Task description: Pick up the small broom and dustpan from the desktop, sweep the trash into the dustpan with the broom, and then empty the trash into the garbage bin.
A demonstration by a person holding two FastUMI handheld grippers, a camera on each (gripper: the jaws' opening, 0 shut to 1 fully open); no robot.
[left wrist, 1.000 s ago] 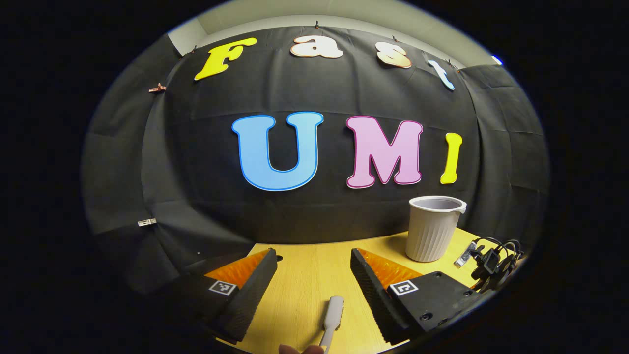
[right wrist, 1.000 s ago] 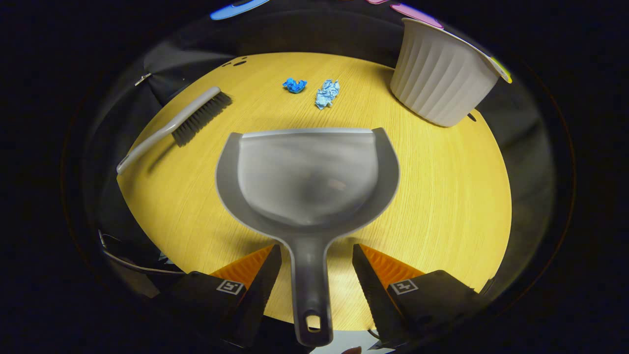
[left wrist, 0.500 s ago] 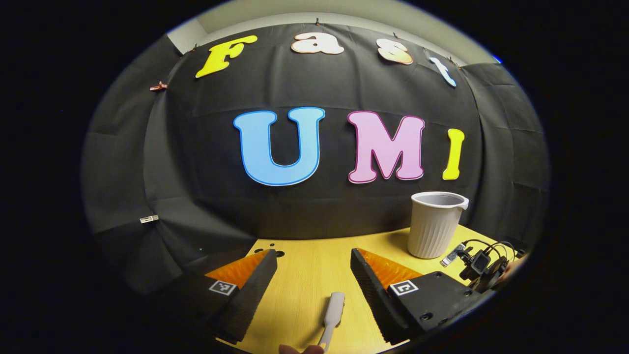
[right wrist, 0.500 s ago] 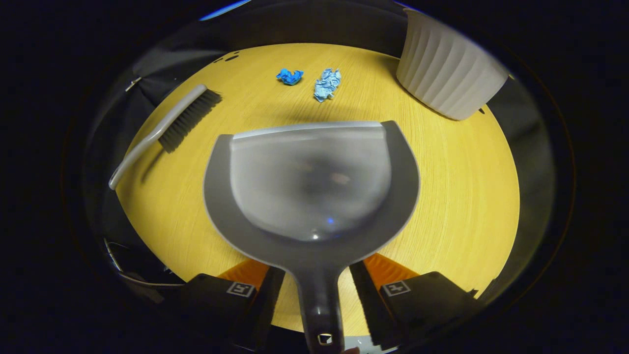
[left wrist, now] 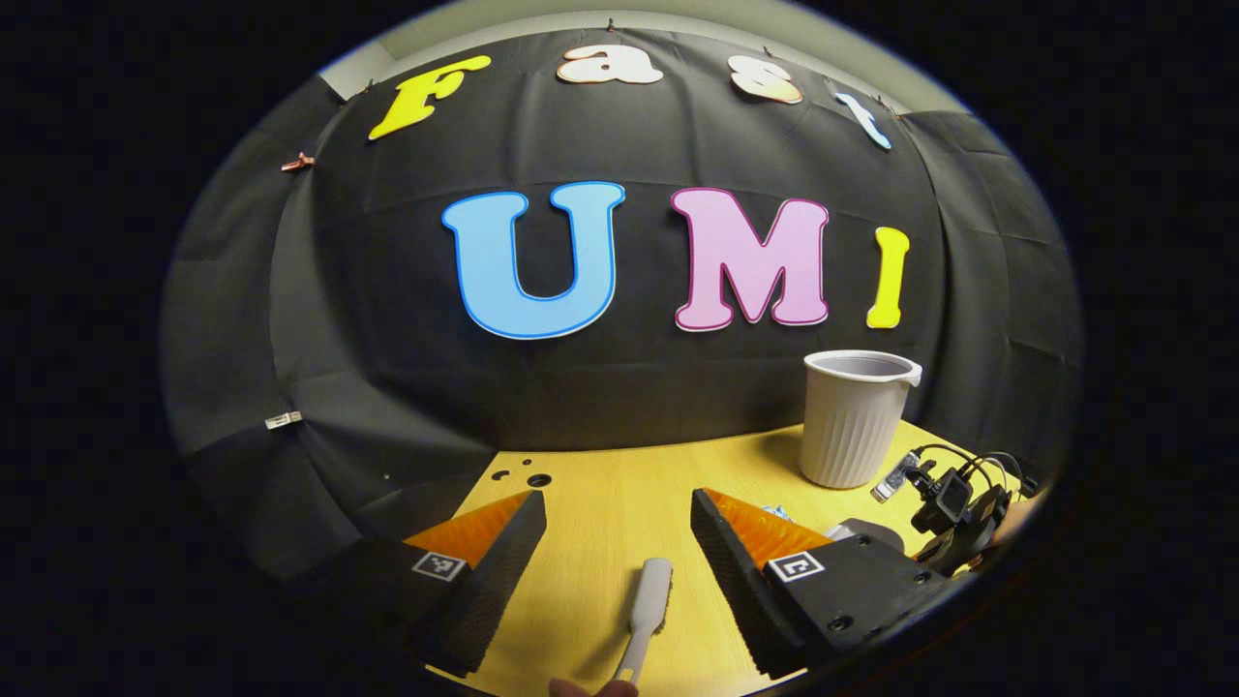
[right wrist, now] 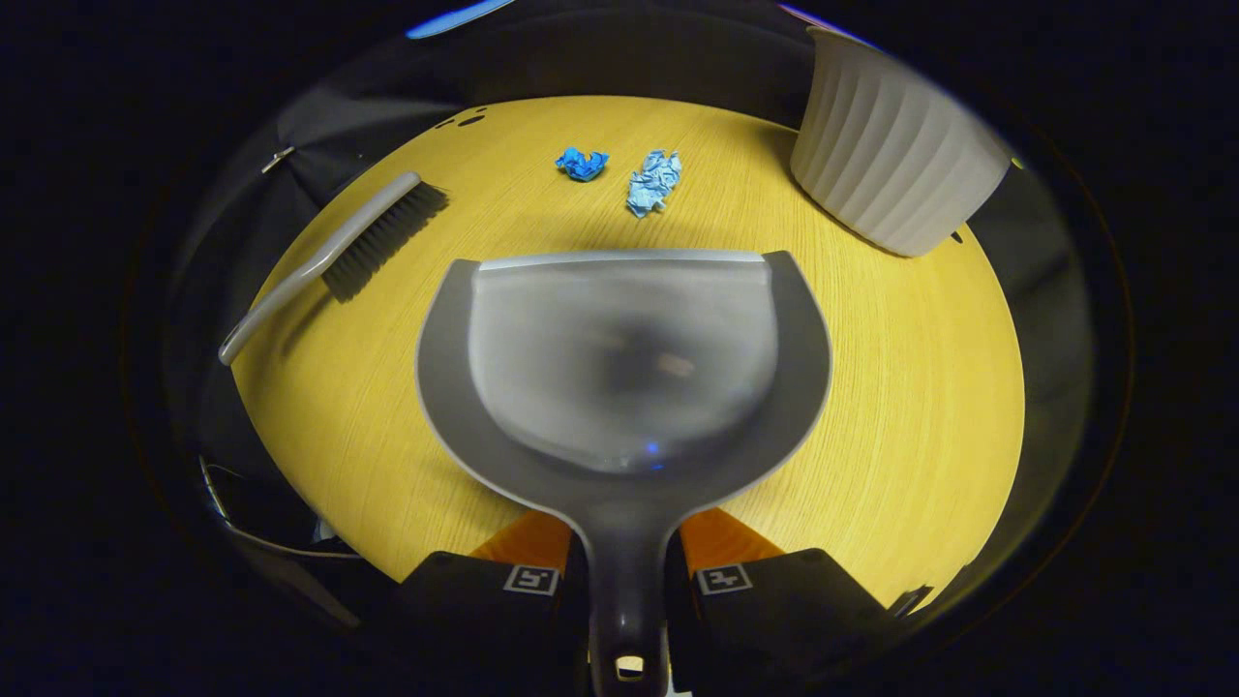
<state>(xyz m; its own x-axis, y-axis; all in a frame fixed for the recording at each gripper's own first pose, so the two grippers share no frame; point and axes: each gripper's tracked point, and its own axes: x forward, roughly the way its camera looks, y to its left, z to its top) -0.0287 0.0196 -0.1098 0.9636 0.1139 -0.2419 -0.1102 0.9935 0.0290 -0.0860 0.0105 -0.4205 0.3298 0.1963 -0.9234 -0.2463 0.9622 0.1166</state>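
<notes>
In the right gripper view, a grey dustpan (right wrist: 624,358) lies on the yellow desktop (right wrist: 900,387). Its handle (right wrist: 624,581) runs back between my right gripper (right wrist: 624,542), whose fingers are shut on it. A grey broom (right wrist: 334,257) with dark bristles lies at the far left. Two crumpled blue paper wads (right wrist: 582,163) (right wrist: 653,181) sit beyond the dustpan's front lip. In the left gripper view, my left gripper (left wrist: 618,513) stands open low over the desktop. The end of the broom handle (left wrist: 647,600) lies between its fingers, touching neither.
A ribbed pale garbage bin (right wrist: 895,174) stands at the back right of the desktop, also seen as the bin (left wrist: 857,421) in the left gripper view. The other gripper with its cables (left wrist: 953,503) shows at the right, in front of the bin. Black cloth walls close the back.
My right gripper's fingers have closed onto the dustpan handle from wide open. The left gripper has tipped down slightly, still open, so more desktop shows ahead of it.
</notes>
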